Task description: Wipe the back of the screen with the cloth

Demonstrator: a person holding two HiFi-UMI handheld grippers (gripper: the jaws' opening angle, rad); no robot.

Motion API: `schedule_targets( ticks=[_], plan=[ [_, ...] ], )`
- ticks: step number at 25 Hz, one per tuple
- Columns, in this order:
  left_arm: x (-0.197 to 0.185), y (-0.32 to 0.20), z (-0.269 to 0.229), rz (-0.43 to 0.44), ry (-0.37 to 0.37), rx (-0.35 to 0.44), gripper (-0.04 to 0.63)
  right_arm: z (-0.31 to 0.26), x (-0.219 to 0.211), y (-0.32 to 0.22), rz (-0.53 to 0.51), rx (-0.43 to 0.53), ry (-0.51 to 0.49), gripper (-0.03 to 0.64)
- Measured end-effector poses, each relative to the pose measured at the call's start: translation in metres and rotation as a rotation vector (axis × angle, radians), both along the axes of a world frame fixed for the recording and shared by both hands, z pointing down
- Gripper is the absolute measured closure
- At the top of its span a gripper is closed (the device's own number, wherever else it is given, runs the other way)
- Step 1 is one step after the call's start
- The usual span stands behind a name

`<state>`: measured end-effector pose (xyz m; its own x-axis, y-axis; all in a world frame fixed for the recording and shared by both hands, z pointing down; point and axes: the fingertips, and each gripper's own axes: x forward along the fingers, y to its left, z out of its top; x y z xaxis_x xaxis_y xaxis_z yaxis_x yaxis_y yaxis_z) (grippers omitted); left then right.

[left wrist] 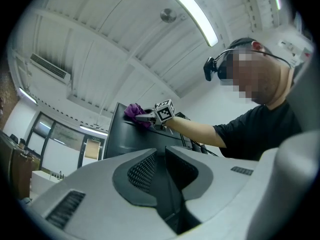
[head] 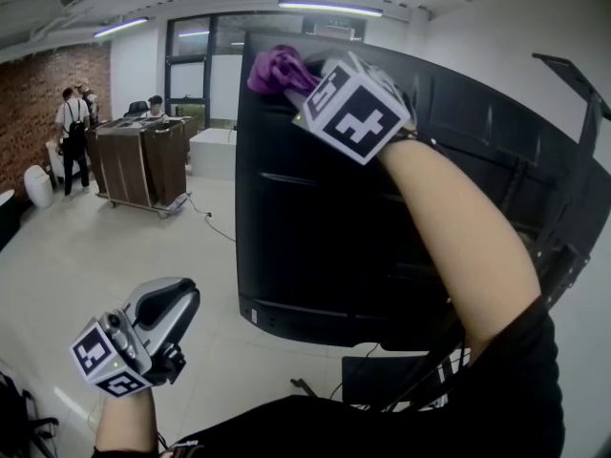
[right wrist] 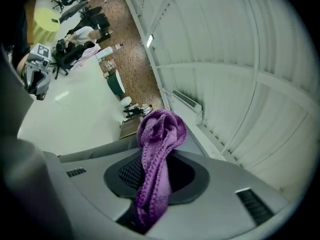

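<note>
Cloth, purple, clamped in right claw, bunched ahead of its tips, against upper edge of screen back. Left claw closed, empty, low, well apart from screen. Best: press flat, sweep downward from the claw in overlapping passes, hold grip firm so cloth doesn't slip. No containers in play.

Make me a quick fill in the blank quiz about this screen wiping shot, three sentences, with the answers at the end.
1. The right tool is clamped on a ___ cloth.
2. The cloth is pressed near the ___ edge of the black screen.
3. The left tool hangs low, away from the screen, shut with ___ between its jaws.

Missing words: purple; top; nothing
</note>
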<state>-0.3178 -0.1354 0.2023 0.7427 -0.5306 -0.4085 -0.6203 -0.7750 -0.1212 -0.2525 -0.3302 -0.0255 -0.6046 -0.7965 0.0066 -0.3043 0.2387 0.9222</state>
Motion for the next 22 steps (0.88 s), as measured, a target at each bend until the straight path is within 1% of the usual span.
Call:
schedule_targets(
  ticks=[3,6,12,15,18,19,22],
  plan=[
    [-0.003,0.005,-0.001,-0.005,0.007,0.008,0.546,0.002,0.02,-0.003,0.052,0.011,0.046,0.509],
    [0.006,0.006,-0.004,0.005,0.005,0.019,0.546,0.001,0.065,-0.004,0.112,0.027,0.078,0.509],
    [0.04,0.004,-0.009,0.048,-0.012,0.026,0.546,-0.014,0.207,-0.001,0.277,0.039,0.101,0.508],
    [0.055,0.002,-0.009,0.066,-0.01,0.025,0.546,-0.023,0.29,-0.004,0.426,0.071,0.148,0.508],
    [0.066,-0.001,-0.007,0.072,-0.011,0.019,0.546,-0.028,0.356,-0.003,0.516,0.047,0.149,0.509],
    [0.069,-0.002,-0.007,0.072,-0.012,0.016,0.546,-0.028,0.374,-0.002,0.557,0.043,0.17,0.509],
    [0.075,-0.005,-0.007,0.071,-0.008,0.013,0.546,-0.025,0.423,-0.004,0.717,0.08,0.296,0.509]
  ],
)
